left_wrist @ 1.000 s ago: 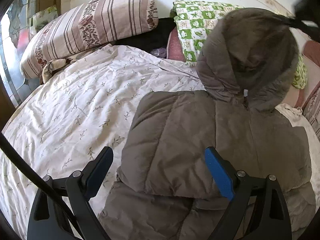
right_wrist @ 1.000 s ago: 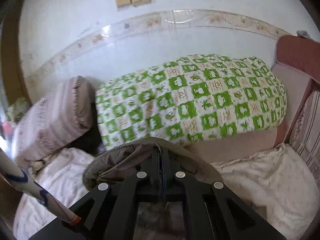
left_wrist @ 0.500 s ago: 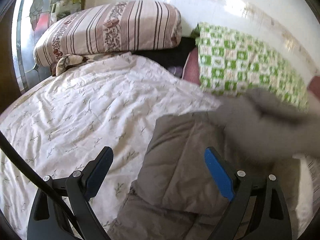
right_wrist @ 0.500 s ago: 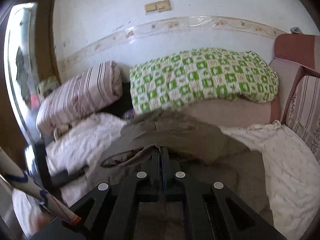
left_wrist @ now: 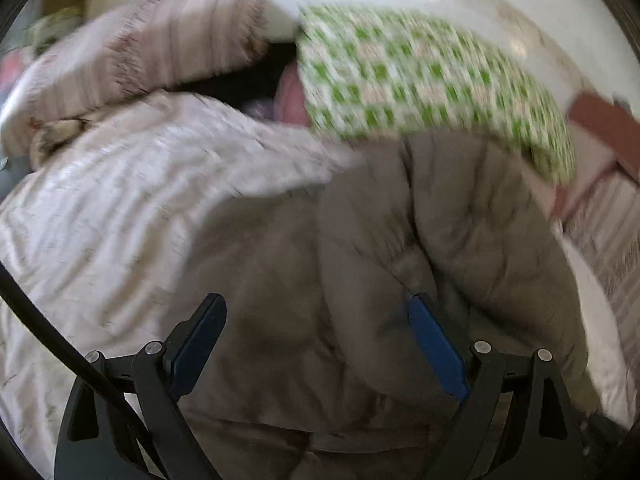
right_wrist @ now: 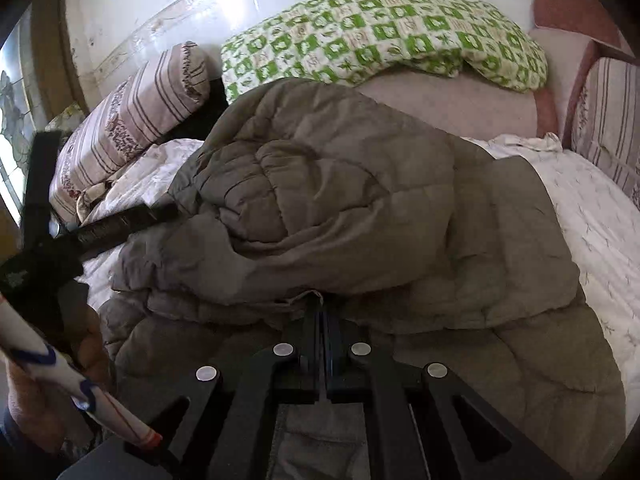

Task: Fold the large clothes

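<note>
A grey-brown padded jacket (right_wrist: 340, 216) lies spread on a bed covered by a white sheet printed with small sprigs (right_wrist: 600, 216). In the right wrist view the jacket's hood (right_wrist: 304, 168) is folded down over the body of the garment, forming a rounded, quilted mound near the middle of the bed. The right gripper (right_wrist: 320, 312) has its two black fingers pressed together with only a thin line between them, and a fold of the jacket's edge is pinched at their tips, just below the folded hood. The left wrist view is heavily blurred; in it the left gripper (left_wrist: 316, 320) hangs over the lower part of the jacket (left_wrist: 360, 280) with its blue-lined fingers (left_wrist: 436, 344) spread wide apart and nothing between them. Beyond the jacket, against a pale wall, rest a pillow with brown and cream stripes (right_wrist: 132, 120) on the left and a green and white checked cushion (right_wrist: 380, 36) to its right. A second striped cushion (right_wrist: 608, 120) stands at the bed's right edge. At the left of the right wrist view, the other gripper's black frame (right_wrist: 40, 208) and part of a hand (right_wrist: 48, 384) are visible.
</note>
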